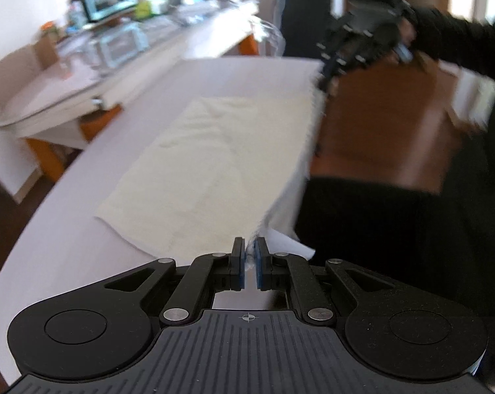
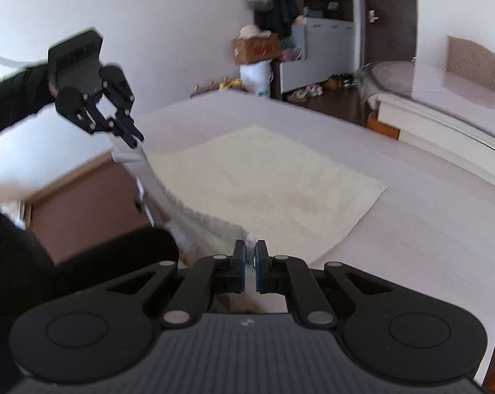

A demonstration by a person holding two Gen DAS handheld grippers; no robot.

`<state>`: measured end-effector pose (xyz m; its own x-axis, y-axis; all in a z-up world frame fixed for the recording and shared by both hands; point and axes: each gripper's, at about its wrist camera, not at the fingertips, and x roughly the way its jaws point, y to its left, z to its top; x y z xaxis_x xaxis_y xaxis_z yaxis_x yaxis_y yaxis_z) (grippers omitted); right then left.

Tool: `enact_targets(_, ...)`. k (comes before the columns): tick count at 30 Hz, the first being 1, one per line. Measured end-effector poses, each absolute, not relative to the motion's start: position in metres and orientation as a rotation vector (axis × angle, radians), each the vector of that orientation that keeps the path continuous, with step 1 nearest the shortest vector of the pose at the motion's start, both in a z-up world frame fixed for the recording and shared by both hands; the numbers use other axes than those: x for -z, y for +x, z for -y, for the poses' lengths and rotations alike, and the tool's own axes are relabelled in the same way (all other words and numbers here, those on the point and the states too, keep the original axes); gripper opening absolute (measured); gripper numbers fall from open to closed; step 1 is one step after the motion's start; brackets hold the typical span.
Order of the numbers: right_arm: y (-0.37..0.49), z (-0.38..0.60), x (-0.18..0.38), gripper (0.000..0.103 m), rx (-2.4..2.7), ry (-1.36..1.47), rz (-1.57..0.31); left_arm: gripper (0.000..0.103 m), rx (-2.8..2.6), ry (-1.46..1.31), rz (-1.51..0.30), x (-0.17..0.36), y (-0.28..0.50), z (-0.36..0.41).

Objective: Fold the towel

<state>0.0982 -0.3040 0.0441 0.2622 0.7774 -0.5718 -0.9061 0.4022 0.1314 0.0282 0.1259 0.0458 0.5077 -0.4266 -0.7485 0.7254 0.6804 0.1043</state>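
Note:
A cream towel (image 1: 198, 164) lies on the pale table (image 1: 67, 246), its near edge lifted and stretched between both grippers. My left gripper (image 1: 250, 256) is shut on one corner of that edge. My right gripper (image 2: 251, 256) is shut on the other corner. In the left wrist view the right gripper (image 1: 322, 82) shows at the upper right, holding the towel edge. In the right wrist view the towel (image 2: 263, 177) spreads flat further out, and the left gripper (image 2: 134, 139) shows at the upper left on the edge. The far part of the towel rests on the table (image 2: 411, 229).
A second table (image 1: 83, 92) with toaster ovens (image 1: 109, 0) and clutter stands beyond the left side. A glass-topped table (image 2: 444, 92) is at the right in the right wrist view. A cardboard box (image 2: 257, 49) and cabinets are far off. My dark-clothed body is beside the table edge.

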Motion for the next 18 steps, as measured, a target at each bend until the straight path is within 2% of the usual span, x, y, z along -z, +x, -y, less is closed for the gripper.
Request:
enact_targets(8,0.158,0.292,-0.063,0.007,-1.028,-0.118,-0.593,0.006,0.554,0.311,-0.754,-0.056,0.101,-0.144)
enact_targets(18,0.235,0.258,-0.032,0.006,-0.899,-0.038,-0.694,0.006,0.459,0.261,-0.793,-0.038,0.172,-0.155)
